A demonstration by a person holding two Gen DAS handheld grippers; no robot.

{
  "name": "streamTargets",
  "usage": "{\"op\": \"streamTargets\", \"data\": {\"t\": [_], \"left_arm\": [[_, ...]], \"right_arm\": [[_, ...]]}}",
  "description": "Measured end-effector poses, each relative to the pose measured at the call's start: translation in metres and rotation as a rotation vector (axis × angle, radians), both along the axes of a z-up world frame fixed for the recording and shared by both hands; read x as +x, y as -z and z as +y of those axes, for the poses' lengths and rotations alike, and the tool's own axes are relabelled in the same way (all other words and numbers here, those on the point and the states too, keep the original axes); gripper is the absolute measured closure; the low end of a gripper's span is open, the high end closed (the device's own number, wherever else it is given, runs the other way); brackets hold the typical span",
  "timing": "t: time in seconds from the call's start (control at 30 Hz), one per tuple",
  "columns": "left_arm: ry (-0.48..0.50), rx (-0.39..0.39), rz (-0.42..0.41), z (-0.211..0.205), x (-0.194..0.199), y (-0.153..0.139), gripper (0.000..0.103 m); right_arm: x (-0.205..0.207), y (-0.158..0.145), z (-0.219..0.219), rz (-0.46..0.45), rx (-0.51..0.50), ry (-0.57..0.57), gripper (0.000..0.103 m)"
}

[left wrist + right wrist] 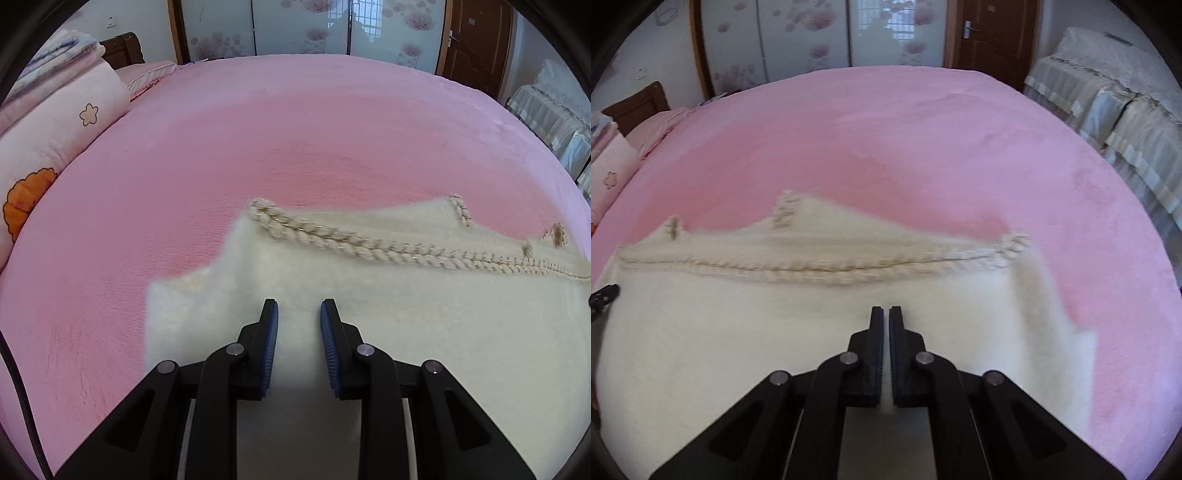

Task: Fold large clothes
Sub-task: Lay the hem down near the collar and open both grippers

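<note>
Your fluffy cream knitted garment with its braided rope trim lies spread on the pink plush bed. Your left claw hangs over the garment, slightly spread, seemingly pinching nothing. Your right claw is pressed together over it, its grip unclear through blur.

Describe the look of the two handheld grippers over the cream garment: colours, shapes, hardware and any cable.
The left gripper has two matte black angular fingers lined with ribbed blue pads, hinged on black linkage arms with round silver pins. A dark cable runs along the left edge of its view. The right gripper is the same black build with silver pins; its pads show only as dark ribbed edges.
</note>
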State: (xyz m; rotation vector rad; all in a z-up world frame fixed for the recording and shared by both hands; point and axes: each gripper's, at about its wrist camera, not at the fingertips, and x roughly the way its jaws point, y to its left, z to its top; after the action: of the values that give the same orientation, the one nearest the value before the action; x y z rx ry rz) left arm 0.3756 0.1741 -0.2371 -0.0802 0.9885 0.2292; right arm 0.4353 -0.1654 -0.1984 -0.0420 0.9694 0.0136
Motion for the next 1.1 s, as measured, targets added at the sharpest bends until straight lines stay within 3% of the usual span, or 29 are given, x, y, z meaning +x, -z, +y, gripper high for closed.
{"op": "streamTargets", "data": {"t": [0.1,0.17,0.23,0.37,0.47,0.63,0.73,0.87,1.0,1.1], "left_arm": [[0.010,0.016,-0.003,0.005,-0.003,-0.003,0.080],[0.009,0.023,0.001,0.003,0.003,-0.004,0.080],[0.007,0.036,0.012,-0.001,0.007,-0.005,0.080],[-0.027,-0.031,0.036,-0.002,0.004,-0.024,0.079],[-0.041,-0.079,0.028,-0.005,-0.012,-0.044,0.068],[0.010,-0.062,-0.019,-0.046,-0.056,-0.080,0.044],[0.060,-0.070,-0.053,-0.079,-0.088,-0.090,0.040],[0.080,-0.051,-0.117,-0.109,-0.126,-0.083,0.040],[0.040,-0.035,-0.047,-0.112,-0.136,-0.048,0.040],[0.027,-0.105,-0.050,-0.090,-0.144,-0.032,0.030]], "right_arm": [[-0.002,0.005,-0.048,-0.003,-0.057,0.119,0.102],[-0.006,0.006,-0.075,0.008,0.044,0.142,0.103],[-0.008,0.003,-0.080,0.005,0.049,0.152,0.103],[-0.018,-0.013,-0.067,-0.004,0.023,0.141,0.100],[-0.036,-0.036,-0.046,-0.038,0.071,0.094,0.100],[-0.085,-0.071,0.022,-0.077,0.133,-0.049,0.099],[-0.112,-0.078,0.064,-0.074,0.204,-0.156,0.099],[-0.142,-0.063,0.108,-0.039,0.278,-0.250,0.099],[-0.156,-0.026,0.121,0.018,0.245,-0.262,0.099],[-0.171,-0.018,0.105,-0.002,0.233,-0.233,0.099]]}}
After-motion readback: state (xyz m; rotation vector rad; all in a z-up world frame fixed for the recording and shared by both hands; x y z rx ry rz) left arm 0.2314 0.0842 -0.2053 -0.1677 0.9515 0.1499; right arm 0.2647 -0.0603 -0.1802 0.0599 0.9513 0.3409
